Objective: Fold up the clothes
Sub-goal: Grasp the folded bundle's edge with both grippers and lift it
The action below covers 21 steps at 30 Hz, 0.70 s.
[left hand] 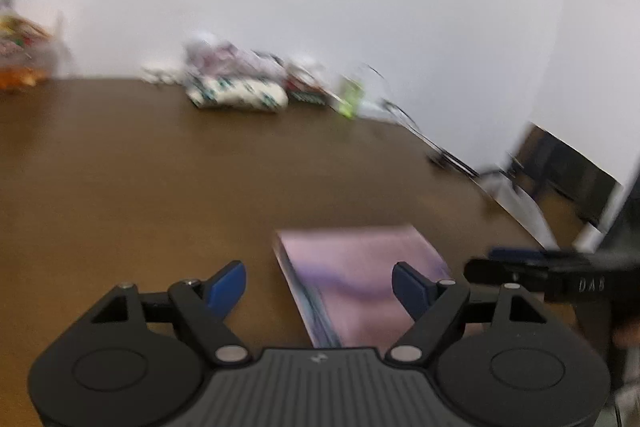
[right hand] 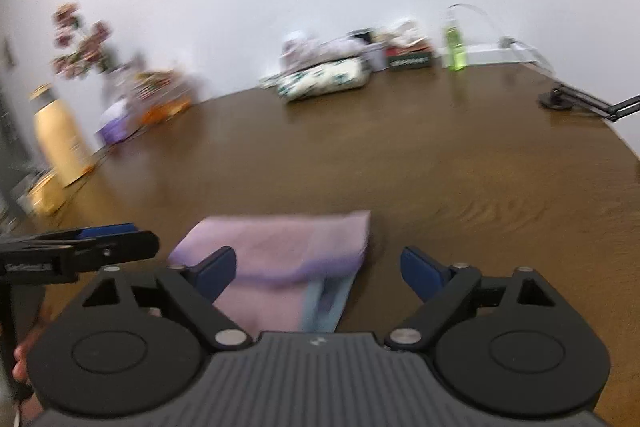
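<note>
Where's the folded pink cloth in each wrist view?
Left wrist: folded pink cloth lies low, right of centre, partly behind the right fingertip.
Right wrist: the cloth lies low, left of centre, behind the left fingertip.
Shared landmark: green bottle at the table's far edge.

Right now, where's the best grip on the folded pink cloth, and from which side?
Take the folded pink cloth at its right edge, where the layered blue-striped edges show. It lies flat on the table, so slide one jaw of the open right gripper under from the right, low.
</note>
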Each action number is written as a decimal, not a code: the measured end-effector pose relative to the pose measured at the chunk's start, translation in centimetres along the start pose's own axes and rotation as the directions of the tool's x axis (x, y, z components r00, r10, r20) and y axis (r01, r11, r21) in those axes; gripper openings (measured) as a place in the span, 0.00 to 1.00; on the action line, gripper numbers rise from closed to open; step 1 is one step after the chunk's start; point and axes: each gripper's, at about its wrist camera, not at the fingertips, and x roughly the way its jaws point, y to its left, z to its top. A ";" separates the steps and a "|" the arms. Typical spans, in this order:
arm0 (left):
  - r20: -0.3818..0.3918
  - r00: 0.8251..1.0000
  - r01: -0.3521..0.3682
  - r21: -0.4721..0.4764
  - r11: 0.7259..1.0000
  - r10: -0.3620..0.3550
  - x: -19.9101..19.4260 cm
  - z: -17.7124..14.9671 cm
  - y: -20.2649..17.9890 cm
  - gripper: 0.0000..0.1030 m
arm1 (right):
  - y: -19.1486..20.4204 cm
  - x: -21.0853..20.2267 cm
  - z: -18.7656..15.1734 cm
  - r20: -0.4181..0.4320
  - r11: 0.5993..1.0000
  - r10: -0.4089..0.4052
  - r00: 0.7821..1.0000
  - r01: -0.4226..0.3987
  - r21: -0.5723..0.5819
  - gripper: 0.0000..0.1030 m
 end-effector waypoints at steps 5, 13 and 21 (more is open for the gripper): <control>-0.158 0.986 -0.045 0.044 0.998 0.051 4.2 0.1 -0.9 0.48 | 0.9 2.3 -0.4 -0.041 0.998 -0.009 0.999 0.007 -0.055 0.73; -0.142 0.989 -0.033 0.116 0.993 0.049 4.4 -1.8 -2.1 0.32 | 2.4 3.4 -2.7 -0.081 0.990 -0.007 0.997 -0.005 -0.141 0.48; -0.138 0.990 0.018 0.072 0.997 -0.008 4.0 -1.7 -1.8 0.09 | 2.3 2.5 -2.6 -0.081 0.993 0.088 0.993 -0.094 -0.072 0.09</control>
